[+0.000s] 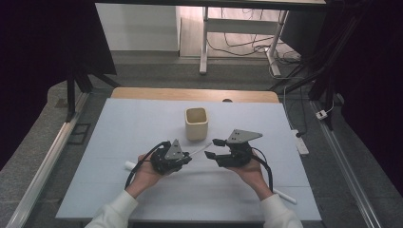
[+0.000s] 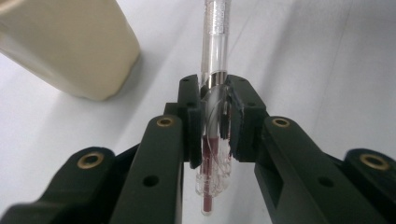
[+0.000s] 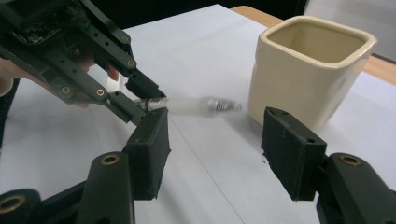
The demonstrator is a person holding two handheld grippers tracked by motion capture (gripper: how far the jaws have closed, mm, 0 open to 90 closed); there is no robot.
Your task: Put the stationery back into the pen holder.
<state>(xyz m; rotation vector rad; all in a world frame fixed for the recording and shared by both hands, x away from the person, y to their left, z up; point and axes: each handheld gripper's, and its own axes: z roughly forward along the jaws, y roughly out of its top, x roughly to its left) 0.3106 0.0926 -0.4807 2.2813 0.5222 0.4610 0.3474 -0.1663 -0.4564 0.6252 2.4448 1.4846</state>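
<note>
Pale grey sheeting covers the counter (image 1: 142, 123), with a wooden edge showing at its far side and dark curtains and desk legs beyond. On it stands a cream square ceramic cup (image 1: 196, 123), upright and empty as far as the high view shows. The left tool (image 1: 172, 156) is clamped on a clear-barrelled pen (image 2: 214, 93) with a red refill, gripping it near the back end so that most of the barrel and the silver tip stick out forward, pointing toward the cup's base and not its mouth. The right tool (image 3: 212, 154) stands wide with nothing between its pads; it sits just beside the pen's tip, apart from it. Two white pen caps or tubes lie on the counter, one (image 1: 129, 165) behind the left hand and one (image 1: 285, 195) near the right forearm. The risk I see lies in the long overhang: held so far back, the pen could pivot or slide in the pads if its tip bumps the cup wall, and a low approach might nudge or tip the cup. If the right tool closes on the tip off-centre, it could twist the pen out of the left grip and drop it onto the counter.
</note>
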